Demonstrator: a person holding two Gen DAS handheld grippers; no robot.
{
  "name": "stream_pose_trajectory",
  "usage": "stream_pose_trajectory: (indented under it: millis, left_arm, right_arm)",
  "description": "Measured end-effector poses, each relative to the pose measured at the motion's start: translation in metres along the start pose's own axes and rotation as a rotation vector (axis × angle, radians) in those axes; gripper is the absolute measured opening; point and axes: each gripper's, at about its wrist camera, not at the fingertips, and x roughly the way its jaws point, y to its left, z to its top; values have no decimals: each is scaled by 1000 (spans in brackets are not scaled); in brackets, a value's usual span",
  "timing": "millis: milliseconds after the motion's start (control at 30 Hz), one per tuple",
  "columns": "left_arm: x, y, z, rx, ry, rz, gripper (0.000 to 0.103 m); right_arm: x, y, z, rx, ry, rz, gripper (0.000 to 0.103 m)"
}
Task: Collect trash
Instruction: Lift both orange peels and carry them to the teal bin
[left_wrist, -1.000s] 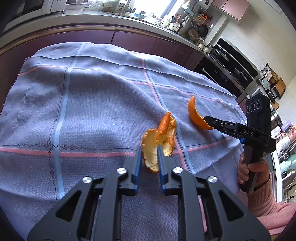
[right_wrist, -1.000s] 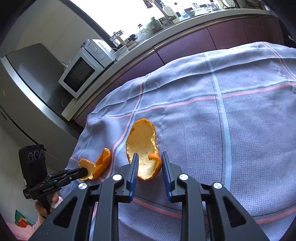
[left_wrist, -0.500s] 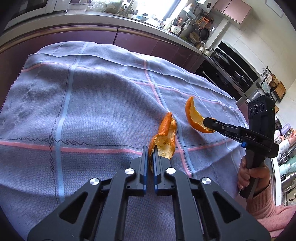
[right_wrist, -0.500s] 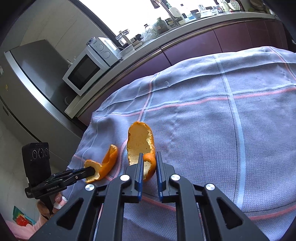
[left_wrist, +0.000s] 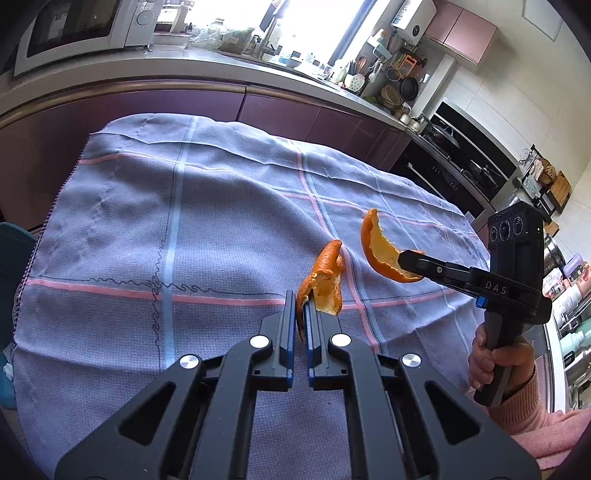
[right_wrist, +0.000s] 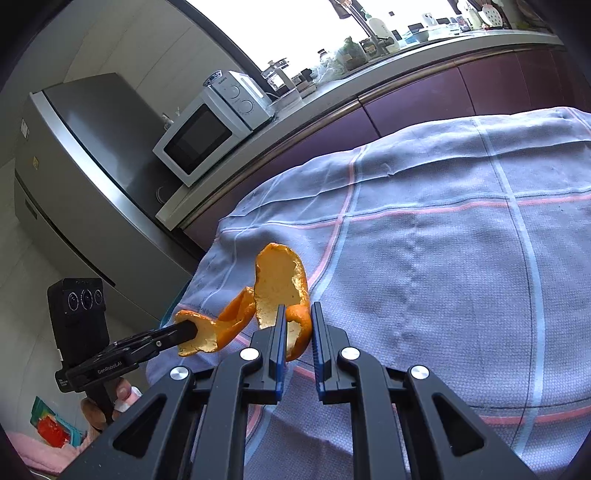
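the left tongs (left_wrist: 302, 310) are pressed tight on the lower edge of a folded orange peel (left_wrist: 324, 280), which stands up out of the tips above the checked cloth (left_wrist: 147, 229), its long axis running up and away with the pointed end on top. just beside it, the right tongs (right_wrist: 298, 323) pinch the curled bottom of a second peel (right_wrist: 282, 284), also clear of the cloth, its long axis upright, pale inside facing the camera.

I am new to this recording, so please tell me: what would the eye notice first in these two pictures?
First come two bright orange peels, each pinched in a black gripper above the checked blue-grey tablecloth. The left gripper is shut on the smaller peel, at the centre of its own view. To the right there, the right gripper is shut on the larger curved peel. Behind, a white microwave stands on the kitchen counter.
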Motion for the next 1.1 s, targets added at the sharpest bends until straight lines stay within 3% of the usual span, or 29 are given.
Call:
stream_pose_trajectory:
  millis: [1100]
  left_arm:
    - [-71, 30, -6, -40, -106, 93, 5]
  right_arm:
    - [32, 56, 0, -84, 38, 97, 11]
